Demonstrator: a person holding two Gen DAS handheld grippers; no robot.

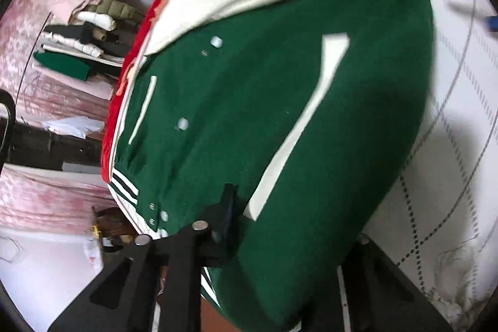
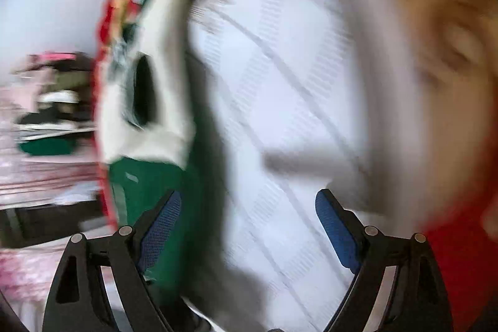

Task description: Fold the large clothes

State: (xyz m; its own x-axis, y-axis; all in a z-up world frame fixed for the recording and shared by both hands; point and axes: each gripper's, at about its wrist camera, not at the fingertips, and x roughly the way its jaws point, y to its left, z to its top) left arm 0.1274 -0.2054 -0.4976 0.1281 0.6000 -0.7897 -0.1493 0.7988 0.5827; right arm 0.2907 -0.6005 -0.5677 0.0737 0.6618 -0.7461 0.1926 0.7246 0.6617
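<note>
Left wrist view: green jacket (image 1: 249,120) spread on white quilted bed (image 1: 460,176), left claw (image 1: 236,216) clenched on its hem. Right wrist view, blurred: right claw (image 2: 249,226) released, beside jacket's edge, over the bed. Folded clothes pile (image 1: 90,30) behind.

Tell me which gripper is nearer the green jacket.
Left. The left gripper is right at the green jacket's hem, fabric over its fingers. The right gripper hangs open beside it, over the quilt.
</note>
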